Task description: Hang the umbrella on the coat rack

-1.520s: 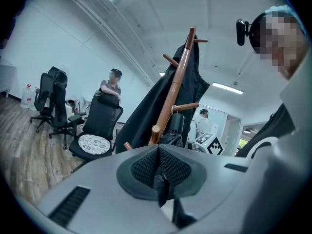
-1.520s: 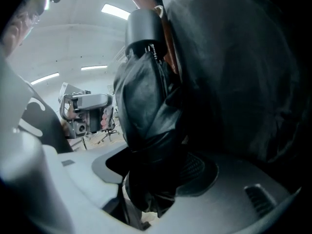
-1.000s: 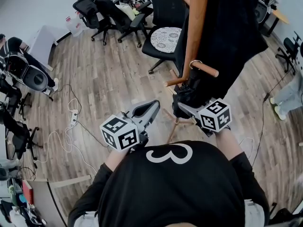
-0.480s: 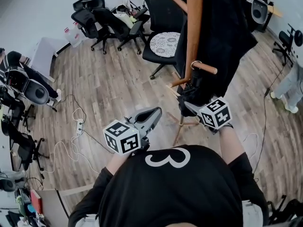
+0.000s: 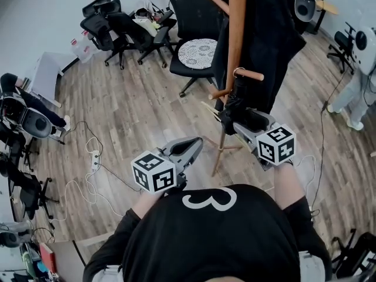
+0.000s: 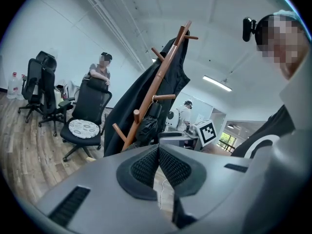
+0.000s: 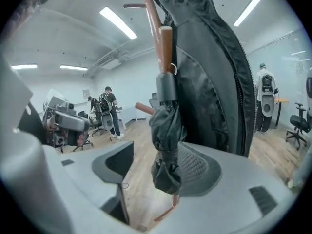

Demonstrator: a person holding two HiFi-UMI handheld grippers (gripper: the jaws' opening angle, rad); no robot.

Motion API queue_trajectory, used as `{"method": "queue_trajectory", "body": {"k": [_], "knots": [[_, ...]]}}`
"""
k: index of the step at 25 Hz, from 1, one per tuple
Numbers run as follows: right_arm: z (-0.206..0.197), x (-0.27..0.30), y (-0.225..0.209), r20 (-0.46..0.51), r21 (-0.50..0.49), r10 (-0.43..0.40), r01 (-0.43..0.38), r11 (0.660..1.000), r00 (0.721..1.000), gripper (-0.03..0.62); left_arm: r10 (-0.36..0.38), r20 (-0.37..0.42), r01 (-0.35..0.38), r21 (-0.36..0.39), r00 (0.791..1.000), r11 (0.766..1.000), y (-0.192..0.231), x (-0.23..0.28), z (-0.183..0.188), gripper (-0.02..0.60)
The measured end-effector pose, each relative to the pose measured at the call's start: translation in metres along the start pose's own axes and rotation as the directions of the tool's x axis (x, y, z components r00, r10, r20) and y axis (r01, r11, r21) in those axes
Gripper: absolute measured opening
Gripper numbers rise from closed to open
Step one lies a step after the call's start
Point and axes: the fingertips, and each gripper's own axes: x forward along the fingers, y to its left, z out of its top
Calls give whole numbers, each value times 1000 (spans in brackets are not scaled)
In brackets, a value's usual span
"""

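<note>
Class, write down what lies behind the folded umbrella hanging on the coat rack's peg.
Behind the umbrella hangs a black jacket on the coat rack. In the right gripper view, the umbrella covers part of the jacket and part of the rack, so those stretches cannot be seen.

Black office chair (image 5: 191,7) with patterned round cushion (image 5: 198,53), white power strip (image 5: 94,157) on wood floor (image 5: 135,104), black coat (image 5: 276,28)

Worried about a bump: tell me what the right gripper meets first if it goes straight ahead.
The folded umbrella, hanging from the rack's peg between the right gripper's open jaws; the black coat is likely next behind.
</note>
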Motion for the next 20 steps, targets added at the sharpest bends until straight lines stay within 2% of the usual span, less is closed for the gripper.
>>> {"method": "queue_trajectory", "body": {"k": [4, 8, 9, 10, 11, 13, 17, 20], "knots": [[-1, -33, 30, 22, -101, -30, 32, 994, 999, 270, -41, -8, 41, -2, 999, 999, -18, -5, -15, 15], [-2, -68, 77, 87, -67, 69, -64, 996, 994, 261, -78, -7, 78, 11, 997, 997, -37, -15, -23, 15], [-2, -78, 87, 116, -46, 85, -80, 996, 990, 204, -87, -7, 87, 14, 996, 996, -42, -18, -26, 15], [-2, -88, 96, 147, -27, 96, -93, 995, 985, 68, -96, -6, 96, 18, 995, 995, -48, -20, -28, 15], [-2, -97, 106, 174, -10, 108, -108, 994, 979, 43, -106, -5, 106, 23, 994, 994, -54, -23, -30, 15], [-5, -112, 127, 211, -3, 129, -131, 991, 969, 34, -125, 0, 125, 32, 992, 992, -66, -30, -35, 15], [-10, -131, 159, 231, -80, 114, -98, 992, 966, 26, -161, 4, 160, 63, 987, 985, -88, -42, -42, 15], [-11, -139, 178, 259, -22, 143, -142, 990, 955, 26, -181, 4, 179, 95, 984, 979, -99, -51, -45, 15]]}}
